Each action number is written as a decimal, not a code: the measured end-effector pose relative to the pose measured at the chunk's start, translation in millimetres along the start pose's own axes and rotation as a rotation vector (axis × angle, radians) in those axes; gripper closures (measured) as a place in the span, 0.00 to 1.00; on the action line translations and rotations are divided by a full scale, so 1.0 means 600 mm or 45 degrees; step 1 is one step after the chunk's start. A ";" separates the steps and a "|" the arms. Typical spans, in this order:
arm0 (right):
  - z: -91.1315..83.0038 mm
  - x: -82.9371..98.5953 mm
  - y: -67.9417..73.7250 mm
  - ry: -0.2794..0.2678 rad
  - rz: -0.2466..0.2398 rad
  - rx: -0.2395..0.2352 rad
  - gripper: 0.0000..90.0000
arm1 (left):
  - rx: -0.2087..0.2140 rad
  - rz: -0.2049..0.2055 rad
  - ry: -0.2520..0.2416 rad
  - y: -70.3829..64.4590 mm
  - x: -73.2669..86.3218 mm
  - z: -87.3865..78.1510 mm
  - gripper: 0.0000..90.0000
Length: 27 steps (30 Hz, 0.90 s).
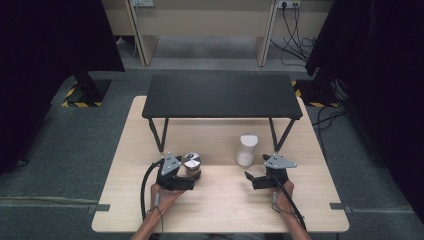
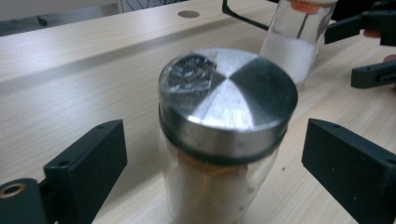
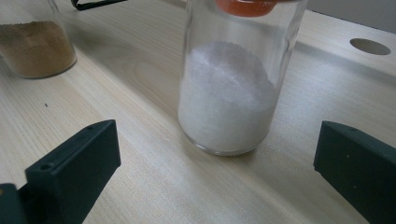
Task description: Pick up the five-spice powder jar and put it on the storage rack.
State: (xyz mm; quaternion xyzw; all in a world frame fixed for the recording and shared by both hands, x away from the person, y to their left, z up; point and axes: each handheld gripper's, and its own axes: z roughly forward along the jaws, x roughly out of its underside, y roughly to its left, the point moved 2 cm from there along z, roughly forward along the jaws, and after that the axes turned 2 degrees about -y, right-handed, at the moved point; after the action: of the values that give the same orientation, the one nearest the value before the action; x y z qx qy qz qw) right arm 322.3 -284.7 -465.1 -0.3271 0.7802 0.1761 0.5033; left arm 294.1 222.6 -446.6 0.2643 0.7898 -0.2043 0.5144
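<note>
A glass jar of brown powder with a round metal lid stands on the wooden table, between the jaws of my left gripper. The jaws sit wide apart on either side and do not touch it. To its right stands a glass jar of white powder with an orange part inside its top. My right gripper is open just in front of that jar, with a gap to the glass. The brown jar is also at the upper left of the right gripper view.
A black shelf on thin legs spans the far half of the table, just behind both jars. A round hole is in the tabletop near the white jar. Dark curtains, cables and a desk stand beyond.
</note>
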 end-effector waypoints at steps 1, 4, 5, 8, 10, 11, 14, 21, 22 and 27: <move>0.000 0.000 0.000 0.000 0.000 0.000 0.01 | -0.006 0.008 0.006 -0.001 -0.001 0.004 0.07; 0.000 0.000 0.000 0.001 -0.002 -0.001 0.01 | -0.005 0.013 0.022 0.001 -0.002 0.015 0.08; 0.000 0.000 0.000 0.001 -0.004 -0.002 0.01 | -0.003 0.011 0.023 0.001 -0.002 0.019 0.08; 0.000 -0.001 0.000 0.003 -0.006 -0.002 0.01 | 0.009 0.022 0.042 0.001 -0.006 0.028 0.15; 0.000 0.000 0.000 0.002 -0.004 -0.001 0.01 | 0.009 0.020 0.057 0.000 -0.008 0.033 0.22; 0.000 0.000 0.000 0.002 -0.003 -0.002 0.01 | 0.005 0.031 0.064 -0.001 -0.009 0.034 0.26; 0.000 0.000 0.000 0.002 -0.004 -0.002 0.01 | 0.006 0.035 0.060 -0.002 -0.008 0.036 0.33; 0.000 0.000 -0.001 0.001 0.000 -0.002 0.01 | 0.001 0.042 0.047 -0.003 -0.005 0.035 0.34; 0.000 0.000 -0.001 0.000 0.000 -0.002 0.01 | 0.003 0.043 0.047 -0.003 -0.005 0.035 0.34; 0.000 0.000 -0.001 -0.001 0.000 -0.001 0.01 | 0.013 0.027 0.034 0.000 -0.007 0.031 0.34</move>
State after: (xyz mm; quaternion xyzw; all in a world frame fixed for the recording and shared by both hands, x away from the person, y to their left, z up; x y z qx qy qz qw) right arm 322.5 -284.9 -465.1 -0.3270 0.7799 0.1767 0.5035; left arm 308.5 211.0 -450.2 0.2780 0.7927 -0.1994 0.5045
